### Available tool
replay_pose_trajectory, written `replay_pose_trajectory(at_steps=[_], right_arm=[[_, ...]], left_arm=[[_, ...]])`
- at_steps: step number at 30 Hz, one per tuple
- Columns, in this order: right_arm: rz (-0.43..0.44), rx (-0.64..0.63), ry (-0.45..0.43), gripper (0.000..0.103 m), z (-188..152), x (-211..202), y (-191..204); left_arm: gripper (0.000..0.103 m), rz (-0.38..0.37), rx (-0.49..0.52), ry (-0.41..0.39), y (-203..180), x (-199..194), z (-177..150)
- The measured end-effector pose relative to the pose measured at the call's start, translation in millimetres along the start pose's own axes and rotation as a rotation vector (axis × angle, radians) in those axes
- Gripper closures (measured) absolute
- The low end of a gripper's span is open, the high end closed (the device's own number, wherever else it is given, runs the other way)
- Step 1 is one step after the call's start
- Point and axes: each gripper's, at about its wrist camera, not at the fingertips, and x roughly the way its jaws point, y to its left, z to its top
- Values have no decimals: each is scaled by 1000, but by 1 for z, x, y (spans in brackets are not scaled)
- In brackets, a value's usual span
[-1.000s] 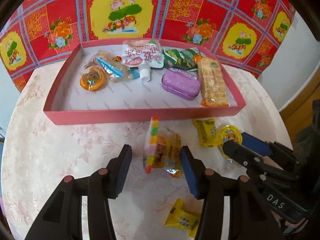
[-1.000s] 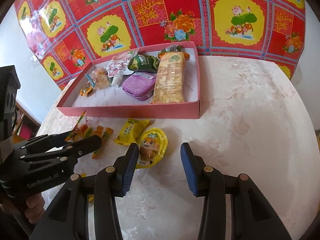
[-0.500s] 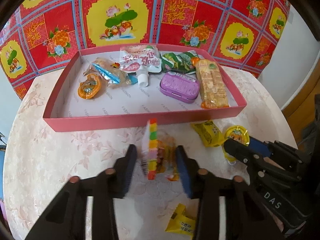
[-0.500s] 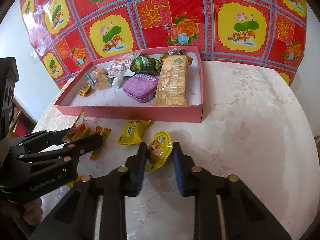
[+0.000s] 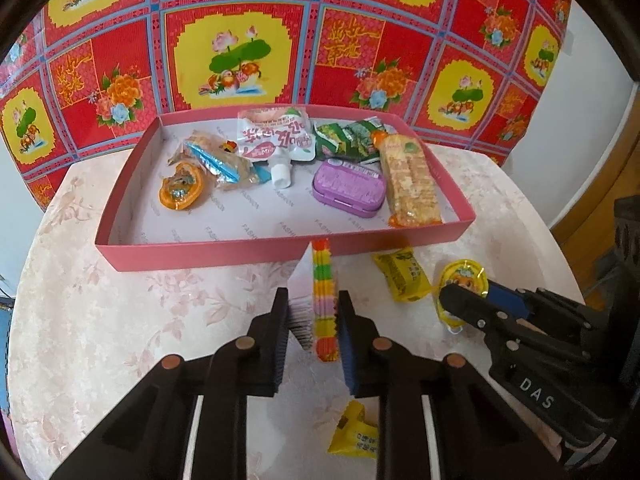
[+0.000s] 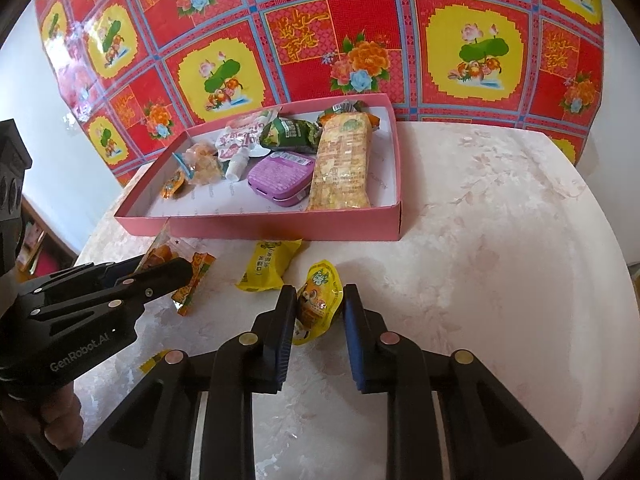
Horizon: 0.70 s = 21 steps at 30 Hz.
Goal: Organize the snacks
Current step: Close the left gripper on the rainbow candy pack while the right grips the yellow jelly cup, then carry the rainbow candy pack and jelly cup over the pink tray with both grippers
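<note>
Step in hand: pick-up of two loose snacks, one per gripper, for transfer to the pink box (image 5: pixel 200 256).

Left gripper (image 5: pixel 312 320): fingers pressed in on the rainbow candy pack (image 5: pixel 323 300), which stands on edge between them, its top end reaching toward the box's near wall. Judged gripped; I cannot tell whether it is off the table (image 5: pixel 120 320).

Right gripper (image 6: pixel 320 312): fingers closed against the yellow jelly cup (image 6: pixel 320 300), left pad touching, right pad at its rim. Judged grasped, lightly.

Ahead of the right gripper, slightly left: a yellow wrapped candy (image 6: pixel 268 266) lies on the table just short of the box. Below the left gripper, near its right finger: a small yellow candy (image 5: pixel 354 434), untouched.

Box contents, ahead of both grippers: cracker pack (image 6: pixel 340 168), purple tin (image 6: pixel 280 176), green packet (image 6: pixel 290 134), drink pouch (image 6: pixel 238 144), small items at the left end. The front strip of the box floor is bare.

Next move, as judged: lift both, carry forward over the near wall, lower onto the bare strip, let go. Risk: the candy pack is thin and floppy and may snag on the wall. Two candies remain.
</note>
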Motion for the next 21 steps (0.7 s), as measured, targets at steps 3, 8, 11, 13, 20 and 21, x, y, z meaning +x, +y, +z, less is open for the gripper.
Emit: replay_pose_trajectory(at_steps=[3, 8, 11, 13, 20, 21], right_arm=[[2, -1, -6, 78, 0, -3, 2], [2, -10, -15, 78, 0, -7, 7], [3, -15, -18, 78, 1, -9, 8], [4, -15, -20, 78, 2, -11, 9], [5, -18, -27, 78, 7, -14, 9], [5, -17, -28, 78, 9, -14, 9]], left_arm=[[80, -1, -3, -11, 1, -5, -1], [80, -2, -9, -32, 3, -14, -1], [80, 2, -12, -42, 5, -18, 0], [80, 7, -13, -47, 6, -21, 2], [80, 20, -22, -73, 14, -29, 10], [80, 22, -23, -75, 14, -29, 11]])
